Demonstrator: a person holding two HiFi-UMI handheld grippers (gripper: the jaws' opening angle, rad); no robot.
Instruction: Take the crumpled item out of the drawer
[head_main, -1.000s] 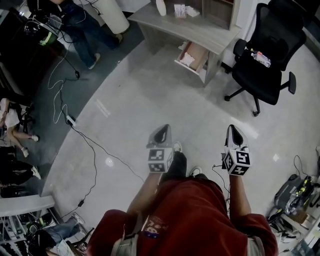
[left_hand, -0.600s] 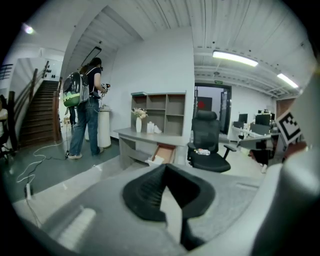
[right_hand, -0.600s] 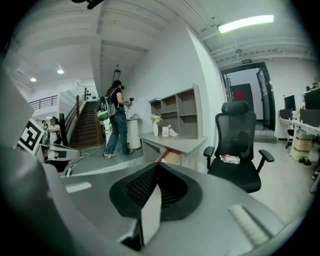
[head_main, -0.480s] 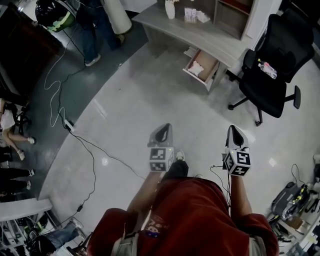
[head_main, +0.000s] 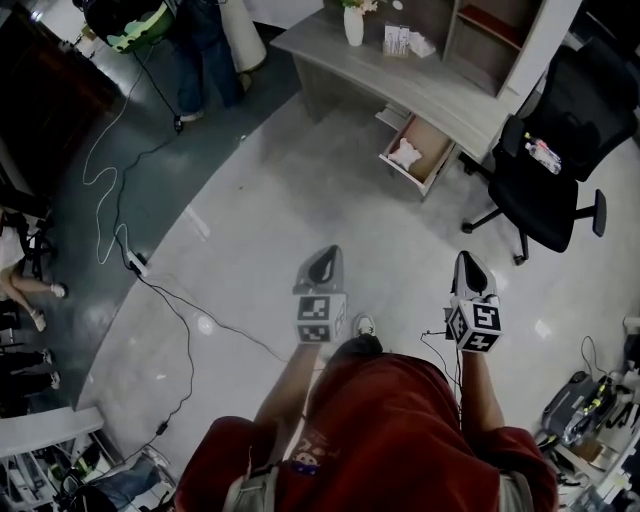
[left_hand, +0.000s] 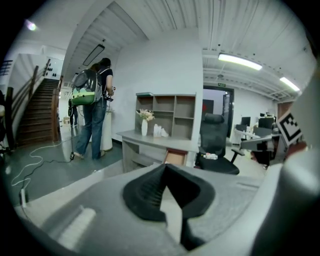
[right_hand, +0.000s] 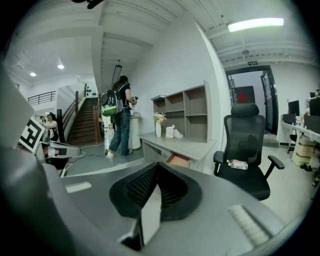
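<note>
Across the floor, a wooden drawer (head_main: 432, 150) stands pulled open under a grey desk (head_main: 400, 70), far ahead of me. A white crumpled item (head_main: 405, 155) lies inside it. My left gripper (head_main: 322, 266) and right gripper (head_main: 470, 270) are held side by side above the bare floor, well short of the desk. Both are shut with nothing between the pads. In the left gripper view, the left gripper (left_hand: 166, 169) points at the desk, with the open drawer (left_hand: 175, 157) small beyond it. The right gripper (right_hand: 157, 168) also faces the drawer (right_hand: 177, 160).
A black office chair (head_main: 545, 170) with a bottle on its seat stands right of the drawer. A white vase (head_main: 354, 25) and small items sit on the desk. A person with a backpack (left_hand: 92, 95) stands at the left. A cable (head_main: 170, 295) crosses the floor; gear (head_main: 590, 400) lies at the lower right.
The desk and open drawer have come lower and to the right in the head view as I walk toward them. Both grippers keep their places and stay shut.
</note>
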